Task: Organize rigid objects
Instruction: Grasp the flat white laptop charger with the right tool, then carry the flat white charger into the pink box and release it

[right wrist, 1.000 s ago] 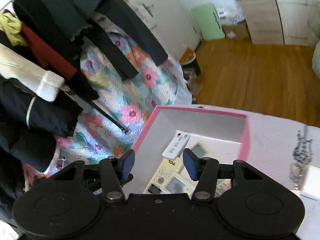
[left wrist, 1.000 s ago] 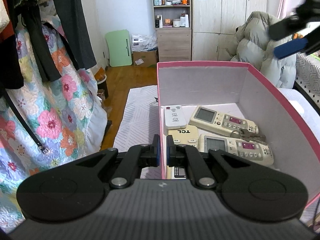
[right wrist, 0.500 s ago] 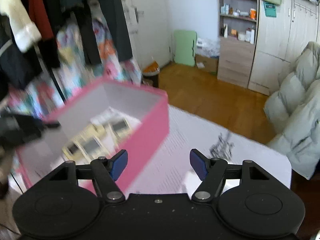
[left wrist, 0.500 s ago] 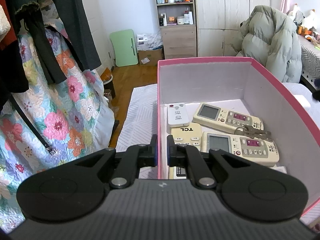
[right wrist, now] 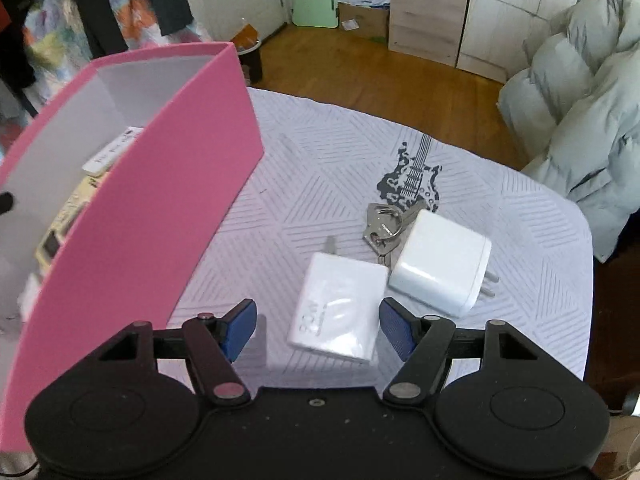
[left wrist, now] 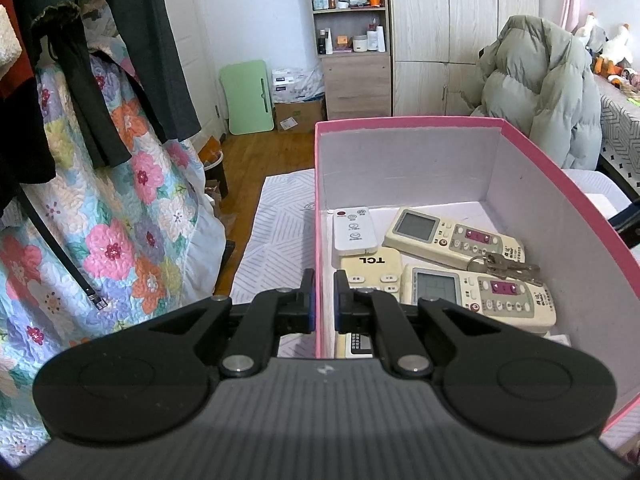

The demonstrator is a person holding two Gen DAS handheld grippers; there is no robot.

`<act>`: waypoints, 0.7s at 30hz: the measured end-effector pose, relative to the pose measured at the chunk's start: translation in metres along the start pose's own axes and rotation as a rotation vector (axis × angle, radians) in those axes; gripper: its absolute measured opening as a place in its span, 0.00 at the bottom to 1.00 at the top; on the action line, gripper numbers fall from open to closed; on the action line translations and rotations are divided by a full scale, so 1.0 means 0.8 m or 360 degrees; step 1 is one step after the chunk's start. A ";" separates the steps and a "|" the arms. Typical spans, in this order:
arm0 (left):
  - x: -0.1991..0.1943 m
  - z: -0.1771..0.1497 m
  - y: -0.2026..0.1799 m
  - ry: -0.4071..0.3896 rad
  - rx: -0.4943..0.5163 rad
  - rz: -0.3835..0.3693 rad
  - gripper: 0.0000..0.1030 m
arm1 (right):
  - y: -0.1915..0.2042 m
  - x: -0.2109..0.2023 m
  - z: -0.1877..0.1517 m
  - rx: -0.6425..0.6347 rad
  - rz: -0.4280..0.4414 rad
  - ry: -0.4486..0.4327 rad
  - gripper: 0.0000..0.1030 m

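Two tools are at work. Our left tool [left wrist: 323, 296] is clamped on the near-left wall of the pink box [left wrist: 560, 184], one finger outside and one inside, steadying it. Our right tool [right wrist: 318, 330] hangs with its blue pads [right wrist: 398, 330] spread wide apart, holding nothing, just above the flat white charger [right wrist: 340, 306], which lies between the two pads on the bench [right wrist: 500, 216].

Just past that charger sits a chunkier white plug adapter [right wrist: 442, 262], prongs pointing right, touching or nearly touching the flat one. A bunch of keys [right wrist: 382, 226] lies partly tucked under the adapter's far edge, beside the guitar print [right wrist: 412, 178] on the cloth.

Inside the box, from the left view, we see a small white remote [left wrist: 354, 229], a TCL remote [left wrist: 372, 270], two cream air-conditioner remotes [left wrist: 454, 236], and a second set of keys [left wrist: 506, 266] resting across them. Room remains along the far wall.

We judge the step in hand to be picking up the flat charger, with three items left outside the box. The next move calls for lowering the right tool until the pads straddle the charger's long sides, then closing squarely. The casing looks smooth and its neighbour sits tight against it, so we would watch that the right pad does not catch the adapter as well.
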State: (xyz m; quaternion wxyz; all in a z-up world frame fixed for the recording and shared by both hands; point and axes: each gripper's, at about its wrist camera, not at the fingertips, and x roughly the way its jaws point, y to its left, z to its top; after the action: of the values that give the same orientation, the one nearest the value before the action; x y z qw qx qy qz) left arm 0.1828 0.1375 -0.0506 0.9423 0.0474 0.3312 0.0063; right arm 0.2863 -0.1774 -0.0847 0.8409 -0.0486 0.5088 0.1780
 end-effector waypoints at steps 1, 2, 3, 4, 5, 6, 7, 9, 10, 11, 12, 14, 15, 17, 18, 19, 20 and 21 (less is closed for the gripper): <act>0.000 0.000 0.001 0.0000 0.0004 0.0001 0.06 | -0.003 0.006 0.002 0.0037 -0.0004 0.0014 0.70; 0.000 0.000 0.001 -0.0001 0.0004 -0.0001 0.06 | -0.007 0.012 0.002 0.0072 0.0000 0.0033 0.70; 0.000 0.000 0.002 -0.0001 0.0002 -0.0003 0.06 | -0.010 0.019 0.001 0.0102 0.0002 0.0062 0.70; 0.000 0.000 0.002 -0.0001 0.0002 -0.0005 0.06 | -0.011 0.023 -0.002 0.0093 -0.0011 0.0054 0.69; 0.001 -0.001 0.002 -0.0001 0.0003 -0.0007 0.06 | -0.005 0.022 -0.004 0.0032 -0.0061 0.0029 0.60; 0.001 -0.001 0.002 -0.0001 0.0003 -0.0003 0.06 | 0.001 0.020 -0.006 -0.0030 -0.0093 0.0014 0.55; 0.002 0.000 0.003 -0.0001 0.0001 -0.0004 0.06 | 0.004 0.017 -0.009 -0.0063 -0.0105 -0.0005 0.54; 0.003 -0.001 0.002 0.0002 -0.0002 -0.0015 0.06 | 0.003 0.007 -0.013 -0.0033 -0.0082 -0.0049 0.53; 0.003 -0.001 0.002 0.0004 -0.0002 -0.0023 0.06 | 0.004 -0.002 -0.015 -0.0005 -0.0060 -0.0081 0.53; 0.003 -0.001 0.001 0.0005 -0.0001 -0.0021 0.06 | 0.006 -0.014 -0.019 0.0018 -0.0031 -0.0118 0.53; 0.004 -0.001 0.001 0.0006 0.0002 -0.0021 0.06 | 0.008 -0.024 -0.021 0.0032 -0.0004 -0.0152 0.53; 0.004 -0.002 0.001 0.0005 -0.0006 -0.0029 0.06 | 0.016 -0.046 -0.024 0.0036 0.0042 -0.0211 0.53; 0.004 -0.001 0.000 0.0009 -0.0012 -0.0034 0.06 | 0.021 -0.058 -0.025 0.0030 0.0058 -0.0244 0.53; 0.004 -0.002 0.000 0.0008 -0.0010 -0.0032 0.06 | 0.031 -0.084 -0.024 0.0018 0.0092 -0.0304 0.53; 0.004 -0.002 0.001 0.0009 -0.0011 -0.0033 0.06 | 0.036 -0.095 -0.021 0.0013 0.0117 -0.0330 0.53; 0.005 -0.002 0.000 0.0009 -0.0013 -0.0034 0.06 | 0.041 -0.106 -0.019 0.0003 0.0147 -0.0355 0.53; 0.004 -0.002 0.000 0.0009 -0.0016 -0.0036 0.06 | 0.048 -0.117 -0.016 -0.0012 0.0185 -0.0380 0.53; 0.004 -0.002 0.000 0.0009 -0.0016 -0.0036 0.06 | 0.055 -0.126 -0.013 -0.0027 0.0229 -0.0405 0.53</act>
State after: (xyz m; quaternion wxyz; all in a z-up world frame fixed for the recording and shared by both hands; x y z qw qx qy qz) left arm 0.1844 0.1380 -0.0539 0.9417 0.0388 0.3343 -0.0024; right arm 0.2202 -0.1642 0.0029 0.8832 0.0038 0.3988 0.2468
